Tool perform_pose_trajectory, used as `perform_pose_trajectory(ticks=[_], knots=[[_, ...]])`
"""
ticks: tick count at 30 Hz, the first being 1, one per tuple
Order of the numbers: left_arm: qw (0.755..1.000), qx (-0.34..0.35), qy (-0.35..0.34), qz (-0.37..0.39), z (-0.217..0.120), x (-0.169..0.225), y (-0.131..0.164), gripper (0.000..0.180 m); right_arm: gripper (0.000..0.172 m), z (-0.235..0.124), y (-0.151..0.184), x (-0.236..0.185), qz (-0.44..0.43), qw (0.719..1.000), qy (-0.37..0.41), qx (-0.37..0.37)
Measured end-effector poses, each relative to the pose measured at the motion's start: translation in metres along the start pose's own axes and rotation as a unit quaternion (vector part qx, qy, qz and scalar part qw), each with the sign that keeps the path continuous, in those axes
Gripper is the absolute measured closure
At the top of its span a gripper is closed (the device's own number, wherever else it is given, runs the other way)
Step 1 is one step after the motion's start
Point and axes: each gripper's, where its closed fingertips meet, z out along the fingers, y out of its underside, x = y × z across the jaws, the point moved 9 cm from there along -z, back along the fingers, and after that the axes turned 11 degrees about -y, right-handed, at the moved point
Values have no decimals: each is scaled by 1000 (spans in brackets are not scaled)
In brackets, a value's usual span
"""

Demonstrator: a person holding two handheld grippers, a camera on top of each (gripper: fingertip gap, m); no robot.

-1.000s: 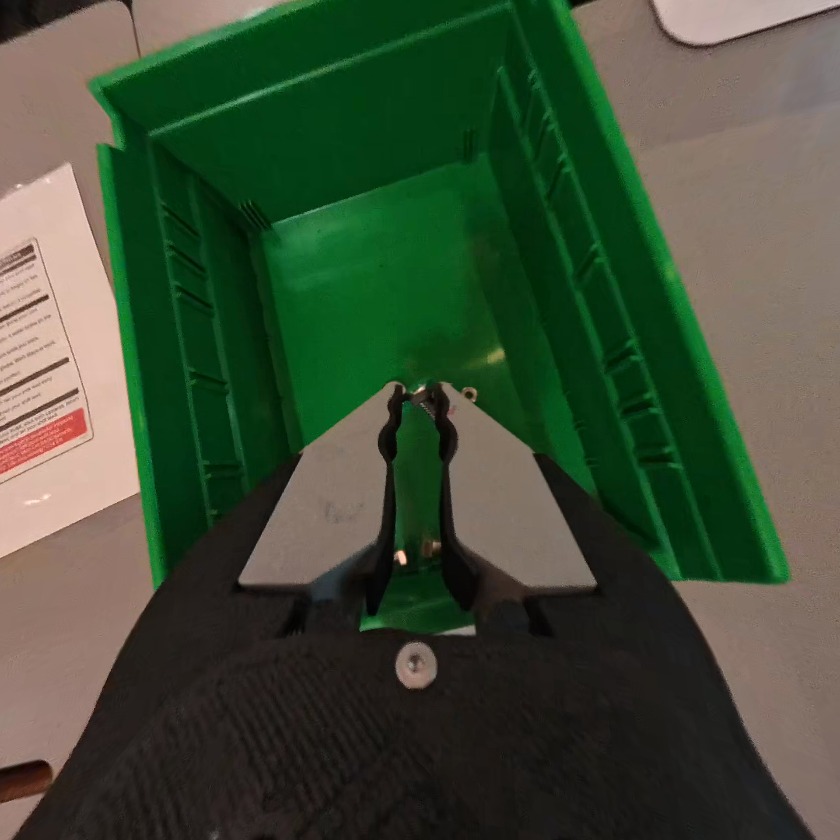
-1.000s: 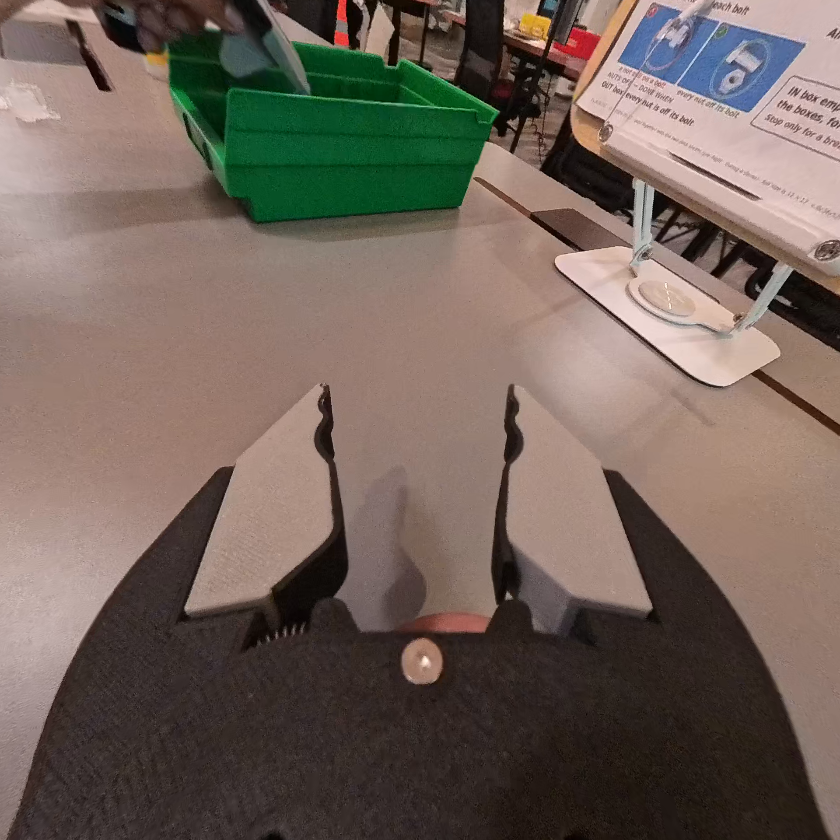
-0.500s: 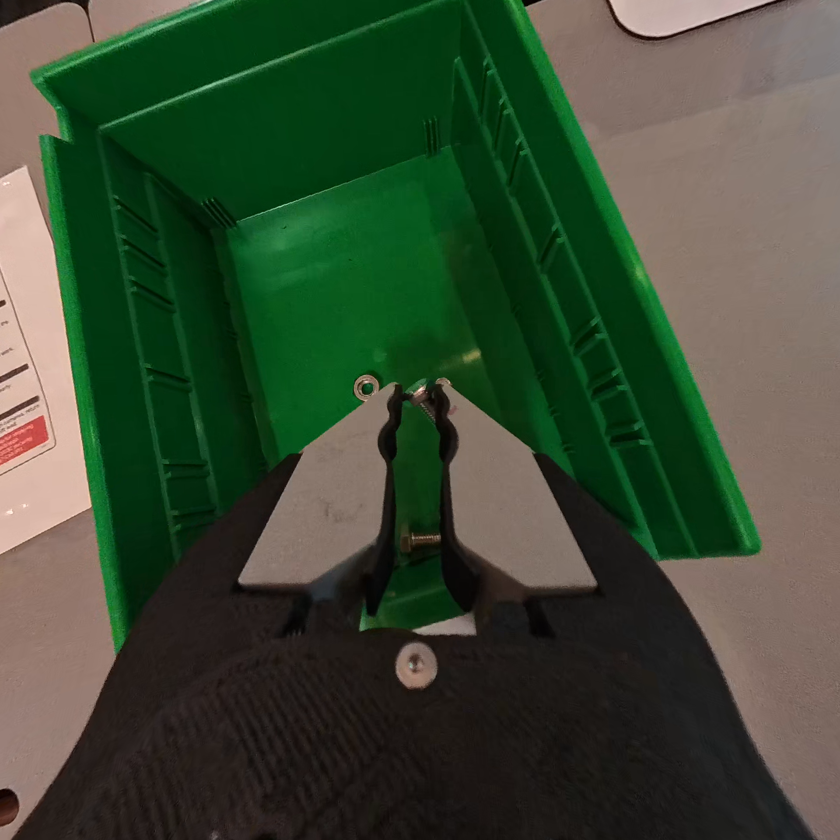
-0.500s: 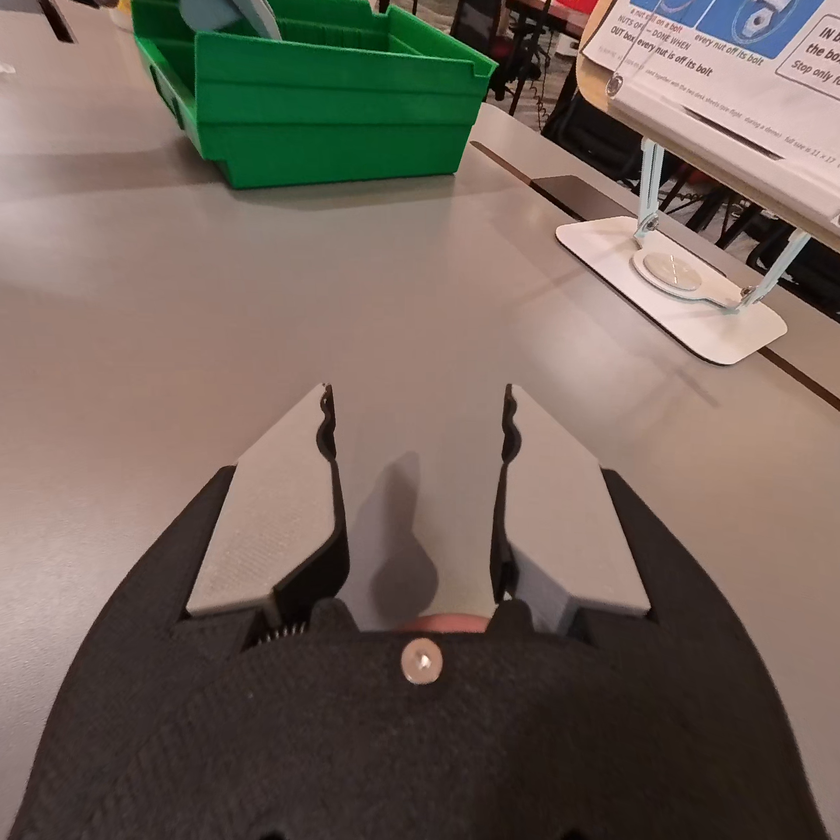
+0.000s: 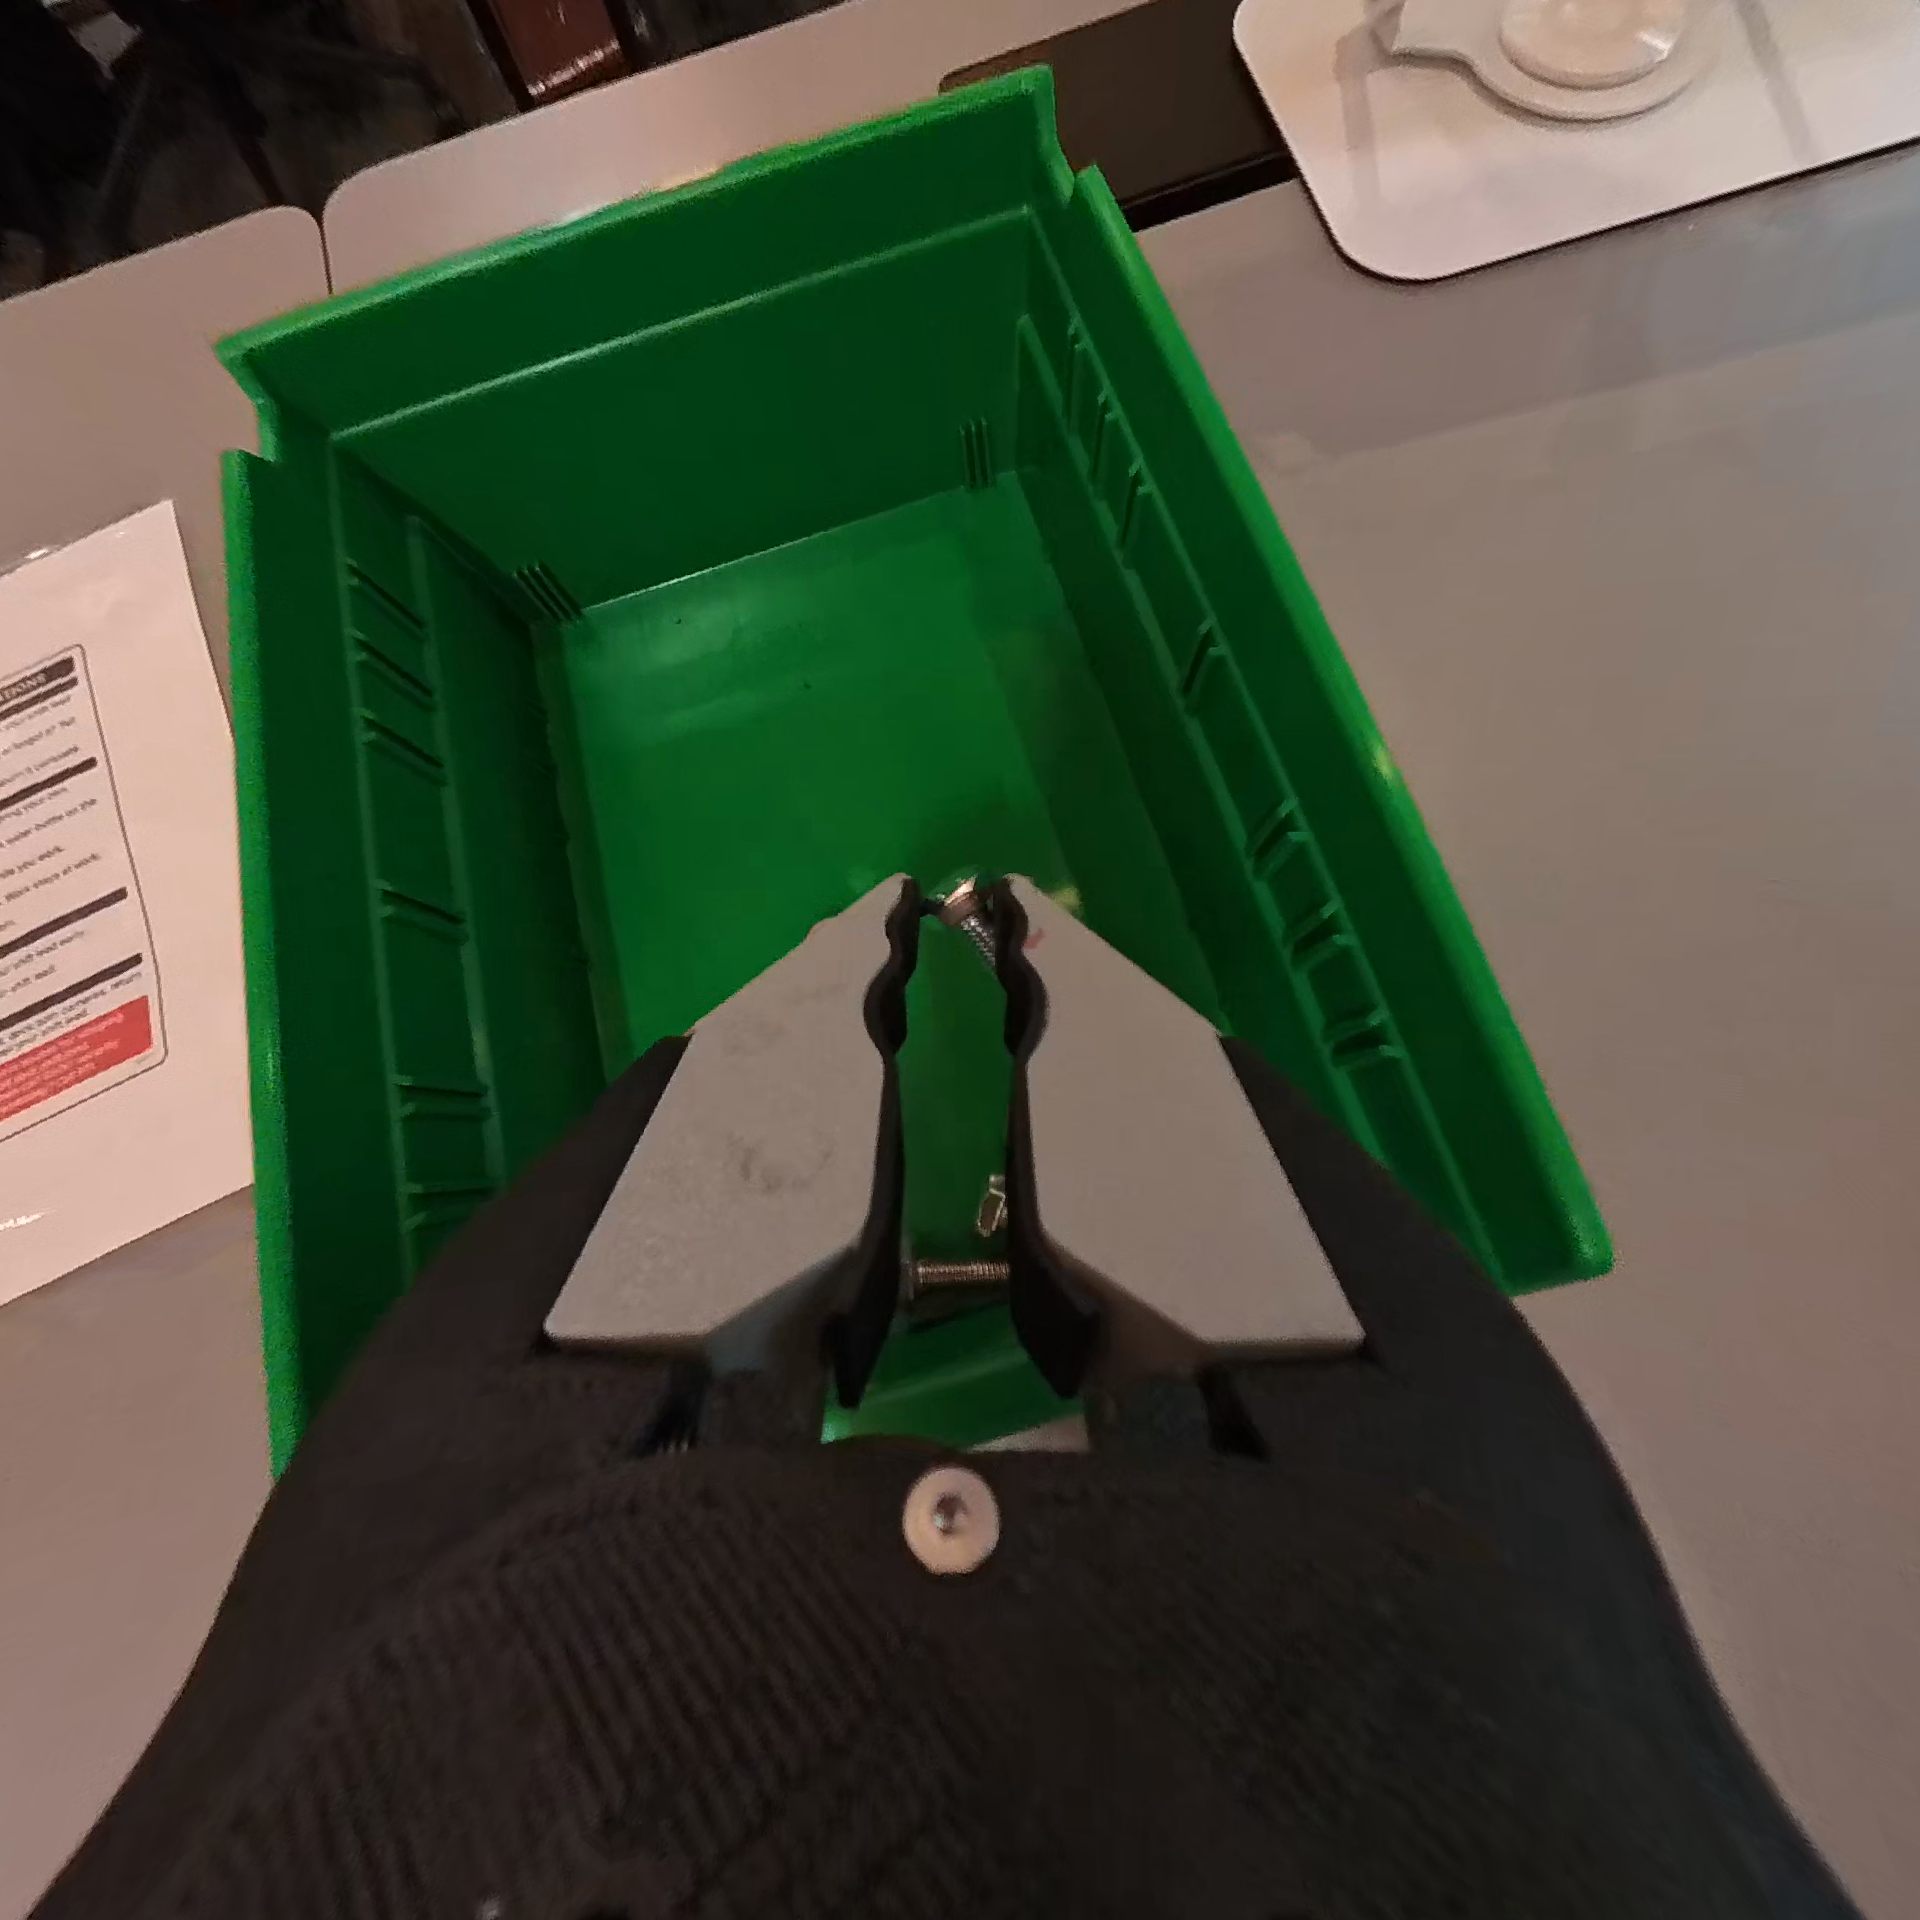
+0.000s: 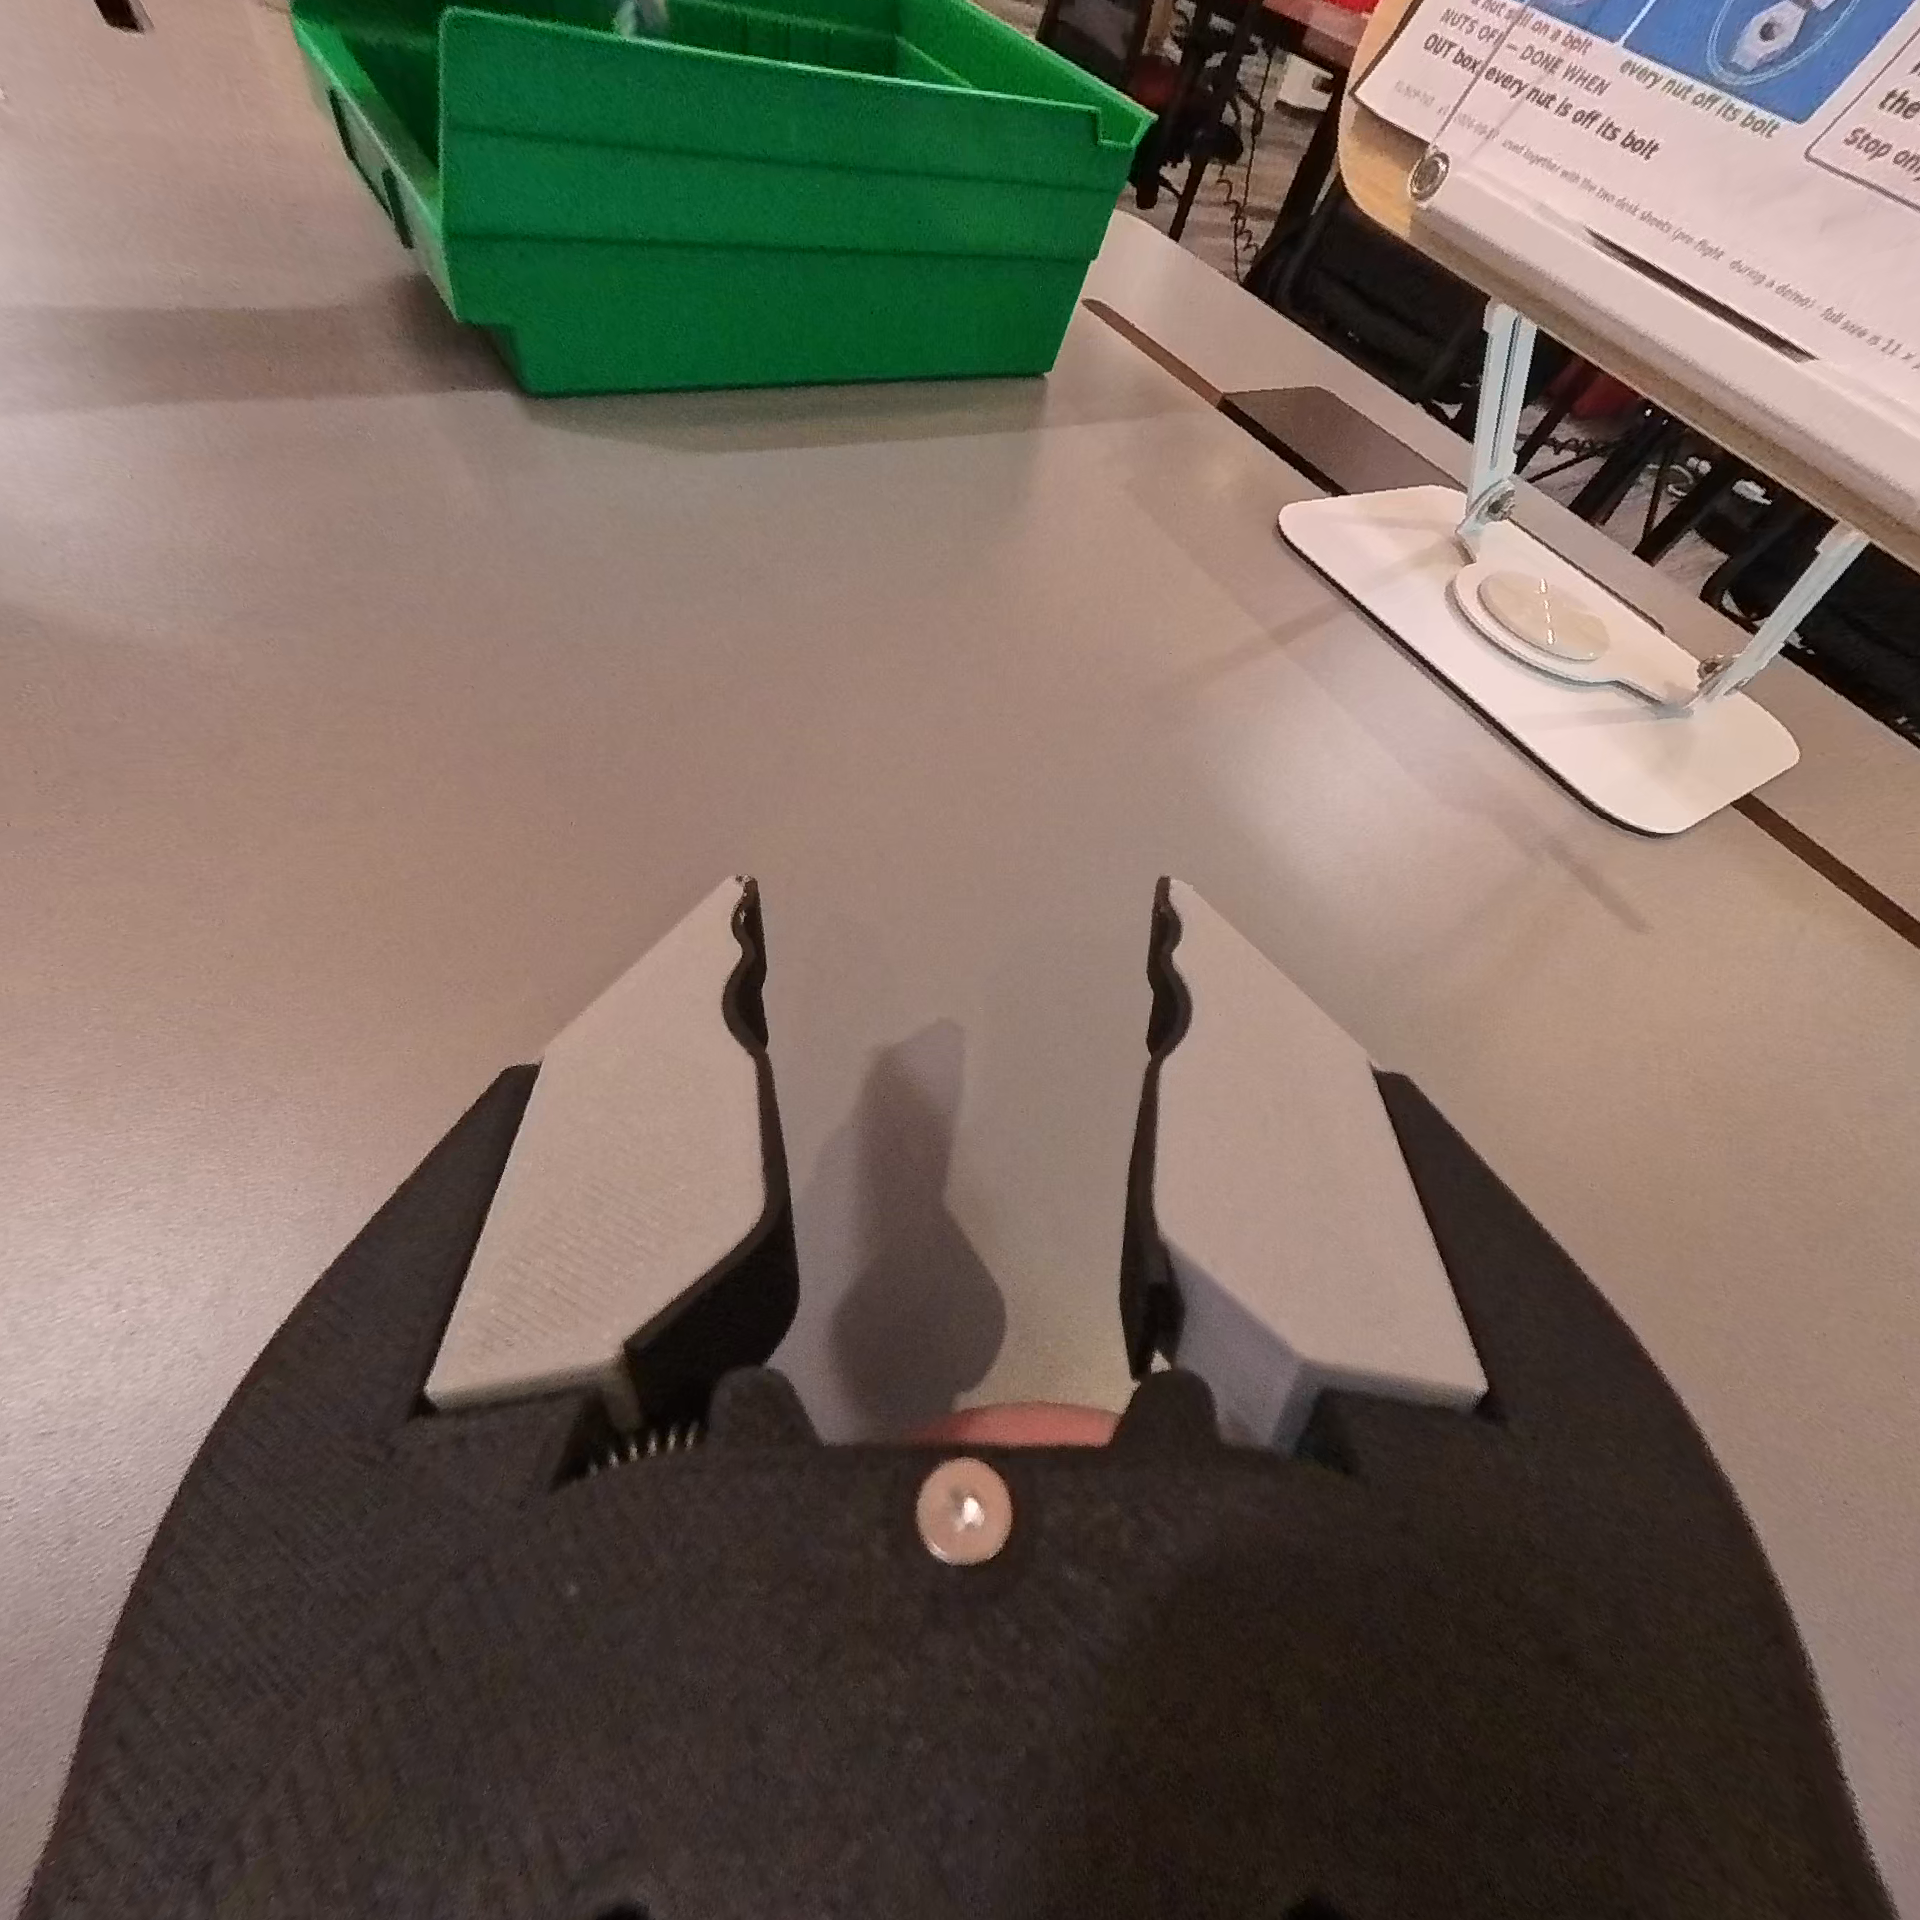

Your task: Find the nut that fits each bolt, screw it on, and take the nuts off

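My left gripper is shut on a small silver bolt, pinched at the very tips, head forward and thread slanting back between the pads. It hangs over the green bin. On the bin floor, seen between my fingers, lie another bolt and a nut. My right gripper is wide open and empty, low over the grey table. The green bin also shows in the right wrist view, far ahead to the left.
A white printed sheet lies left of the bin. A white stand base with thin metal legs carries an instruction board at the right. The same base shows in the left wrist view, beyond the bin. One gripper's finger ends stand about 40 cm off the other's.
My left gripper has risen over the bin, keeping the bolt pinched at its tips; the loose nuts near the tips are out of sight. My right gripper stayed open and drifted toward the bin.
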Motion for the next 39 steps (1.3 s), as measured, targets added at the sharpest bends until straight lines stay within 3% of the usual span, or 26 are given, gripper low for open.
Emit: perform_pose_trajectory(ticks=[6,12,17,21,25,30,33,39], knots=[[999,44,-20,2,-13,5,-7,168,100,0,1,1,0,1000,2,-2],[990,138,5,14,-54,26,-30,168,100,-2,1,5,7,1000,9,3],[977,197,65,56,-85,65,-46,168,100,-5,0,7,9,1000,13,9],[951,218,189,113,-96,129,-45,168,101,-6,-1,8,9,1000,12,12],[917,186,252,248,-75,205,-25,168,105,-11,-2,14,18,999,16,22],[866,47,365,339,-18,271,14,168,105,-17,-3,20,30,999,19,29],[844,31,363,394,-3,284,23,167,105,-17,-3,19,29,999,10,27],[819,56,408,399,-3,280,29,154,107,-14,-3,12,21,1000,-13,14]])
